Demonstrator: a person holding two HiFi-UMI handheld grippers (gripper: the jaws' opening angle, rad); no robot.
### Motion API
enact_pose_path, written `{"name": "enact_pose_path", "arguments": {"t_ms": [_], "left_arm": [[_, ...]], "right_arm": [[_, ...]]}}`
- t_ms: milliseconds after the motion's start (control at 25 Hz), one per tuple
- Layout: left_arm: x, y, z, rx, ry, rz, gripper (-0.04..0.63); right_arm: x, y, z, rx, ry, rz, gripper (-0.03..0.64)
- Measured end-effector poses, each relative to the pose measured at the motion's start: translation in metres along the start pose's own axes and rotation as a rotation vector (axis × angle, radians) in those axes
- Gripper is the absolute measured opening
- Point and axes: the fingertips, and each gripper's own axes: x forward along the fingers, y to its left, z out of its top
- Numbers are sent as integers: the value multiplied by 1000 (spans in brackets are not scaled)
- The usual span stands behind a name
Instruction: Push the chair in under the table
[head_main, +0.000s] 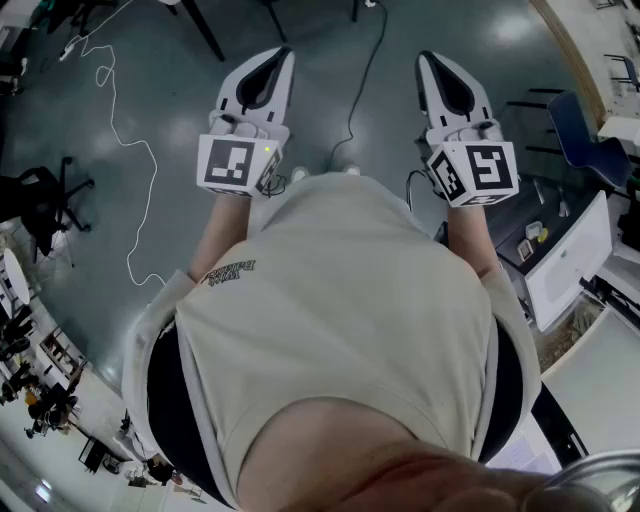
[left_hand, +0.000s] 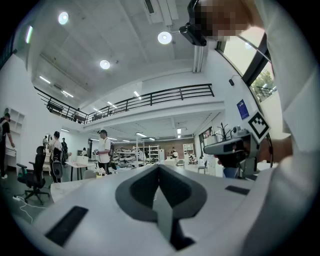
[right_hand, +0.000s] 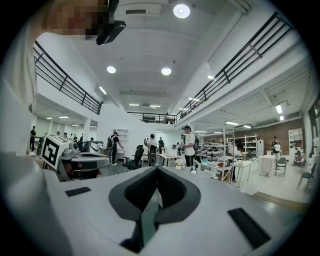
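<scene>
In the head view my left gripper and right gripper are held level in front of the person's chest, side by side and apart. Both are shut with nothing between the jaws, as the left gripper view and right gripper view also show. A dark blue chair stands at the far right beside a white table. A black office chair stands at the far left. Neither gripper is near any chair; which chair the task means I cannot tell.
Grey floor lies below, with a white cable at left and a dark cable between the grippers. Dark furniture legs show at the top. Both gripper views look out over a large hall with people, tables and shelves.
</scene>
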Motion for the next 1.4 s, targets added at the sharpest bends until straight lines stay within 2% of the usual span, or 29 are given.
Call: {"name": "enact_pose_path", "arguments": {"t_ms": [680, 1400], "left_arm": [[5, -17, -8, 11, 30, -8, 11], [34, -57, -27, 22, 86, 58, 11]], "right_arm": [[-5, -15, -7, 8, -2, -6, 9], [-28, -67, -37, 22, 12, 51, 9]]}}
